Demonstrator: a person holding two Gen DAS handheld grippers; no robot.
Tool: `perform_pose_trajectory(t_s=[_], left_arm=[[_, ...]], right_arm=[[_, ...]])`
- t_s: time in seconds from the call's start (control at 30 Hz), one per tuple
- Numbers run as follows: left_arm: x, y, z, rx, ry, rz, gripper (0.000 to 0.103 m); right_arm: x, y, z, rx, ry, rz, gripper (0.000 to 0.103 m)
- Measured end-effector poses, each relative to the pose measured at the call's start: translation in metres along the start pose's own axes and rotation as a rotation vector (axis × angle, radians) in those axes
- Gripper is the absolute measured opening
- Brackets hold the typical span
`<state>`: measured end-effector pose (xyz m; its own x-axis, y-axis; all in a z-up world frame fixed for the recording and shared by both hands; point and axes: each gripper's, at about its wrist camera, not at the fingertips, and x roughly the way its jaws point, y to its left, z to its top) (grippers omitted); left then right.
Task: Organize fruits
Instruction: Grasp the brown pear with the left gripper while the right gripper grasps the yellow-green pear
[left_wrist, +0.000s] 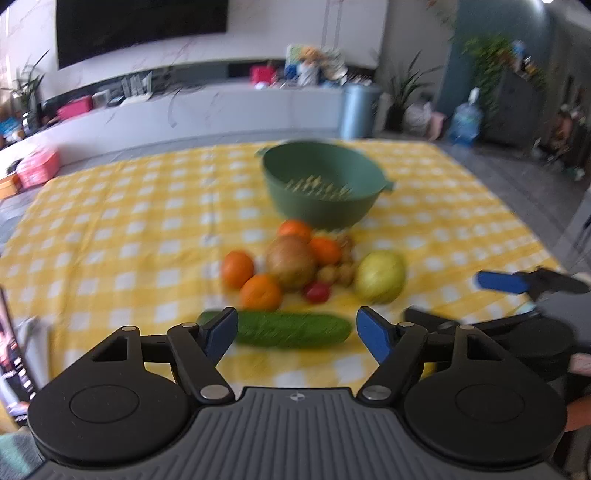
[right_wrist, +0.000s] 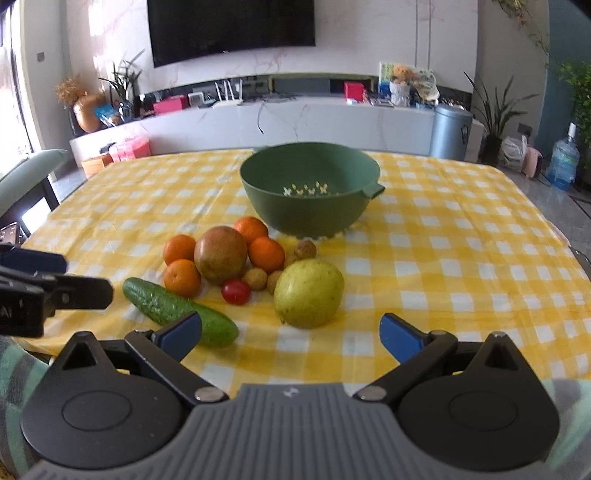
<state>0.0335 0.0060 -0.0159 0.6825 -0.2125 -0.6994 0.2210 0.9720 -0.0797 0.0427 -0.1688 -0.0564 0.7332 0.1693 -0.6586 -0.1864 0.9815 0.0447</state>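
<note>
Home living room: wall TV (right_wrist: 232, 29), media console (right_wrist: 295, 114), houseplants (right_wrist: 495, 107).

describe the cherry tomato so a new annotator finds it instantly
Start at the deep green plastic colander bowl on the yellow-and-white checked tablecloth; a fruit pile lies in front of it. At the pile's near edge, between the dark green cucumber and the large yellow-green pear-like fruit, sits the small glossy red cherry tomato, the only red piece.

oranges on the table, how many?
4. All ring the brown fruit: orange at its left, orange front-left, orange behind, orange at its right. More could hide behind it.
</note>
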Motion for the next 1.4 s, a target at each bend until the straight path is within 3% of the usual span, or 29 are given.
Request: perform_pose_trajectory(t_s=[0.1,0.17,0.23,0.4,0.57,0.8,1.03,1.27,1.4], left_arm=[[0.002,-0.004,0.005,0.011,-0.021,0.003,0.086],[0.006,-0.005,0.009,0.018,-0.026,0.016,0.073],[0.012,-0.004,0.014,0.016,-0.019,0.015,0.07],[0.033,0.006,0.025,-0.041,0.029,0.001,0.063],[0.052,0.012,0.031,-0.057,0.068,-0.006,0.053],[0.074,0.018,0.028,-0.065,0.047,0.031,0.053],[0.095,0.034,0.026,-0.128,0.064,-0.016,0.07],[0.114,0.041,0.03,-0.155,0.087,-0.018,0.072],[0.124,0.041,0.033,-0.186,0.091,-0.048,0.074]], right_arm=[[0.005,0.001,0.002,-0.013,-0.019,-0.01,0.098],[0.009,-0.001,0.005,-0.012,-0.017,-0.013,0.097],[0.014,-0.004,0.009,0.0,-0.015,-0.008,0.092],[0.031,-0.013,0.018,0.051,0.018,0.002,0.082],[0.051,-0.024,0.022,0.117,0.074,0.021,0.083],[0.07,-0.035,0.021,0.188,0.094,0.026,0.083],[0.086,-0.04,0.023,0.242,0.085,0.02,0.083],[0.102,-0.04,0.022,0.265,0.106,0.057,0.082],[0.108,-0.042,0.02,0.289,0.119,0.07,0.076]])
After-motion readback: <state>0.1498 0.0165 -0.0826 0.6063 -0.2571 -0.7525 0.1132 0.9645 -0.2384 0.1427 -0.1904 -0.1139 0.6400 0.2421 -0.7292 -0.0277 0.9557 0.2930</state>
